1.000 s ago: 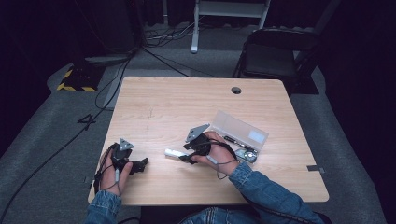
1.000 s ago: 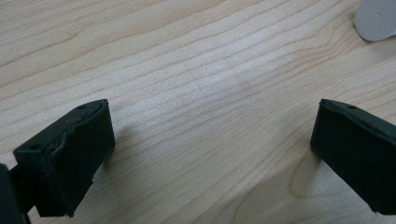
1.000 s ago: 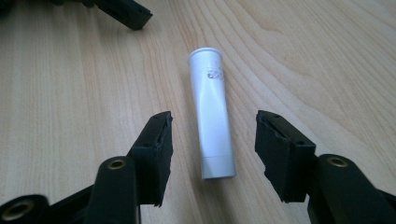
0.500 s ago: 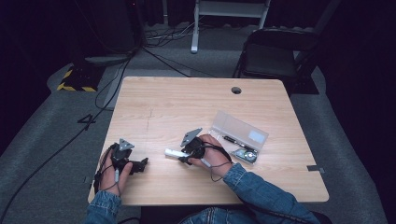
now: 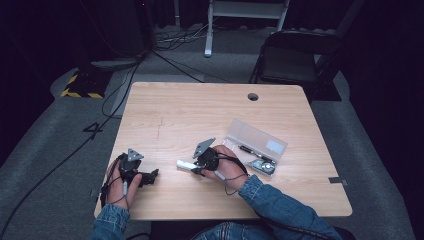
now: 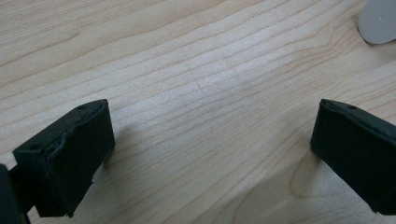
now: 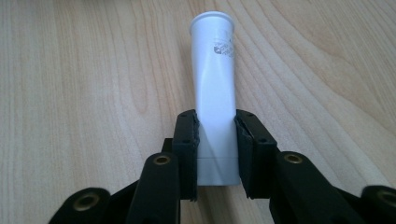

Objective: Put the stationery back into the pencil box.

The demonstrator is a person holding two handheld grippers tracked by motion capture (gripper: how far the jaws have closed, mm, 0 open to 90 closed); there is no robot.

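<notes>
A white tube (image 5: 184, 163) lies on the wooden table (image 5: 200, 115), near the front middle. My right gripper (image 5: 196, 167) points left along it. In the right gripper view the two pads press on the capped end of the tube (image 7: 215, 88), whose body is squeezed in a little; the right gripper (image 7: 215, 154) has just been closing its jaws onto it. My left gripper (image 5: 153, 174) rests at the front left, jaws pointing right. In the left gripper view the left gripper (image 6: 210, 149) stands open over bare wood, and the tube's round end (image 6: 378, 21) shows at the top right.
A clear plastic case (image 5: 256, 140) lies open to the right of my right hand, with a pen and small parts inside. A cable hole (image 5: 253, 96) sits near the table's far edge. A dark chair (image 5: 292, 62) and floor cables lie beyond the table.
The right gripper's jaws have closed onto the white tube, and the hand has edged slightly left. The left hand and gripper have stayed put.
</notes>
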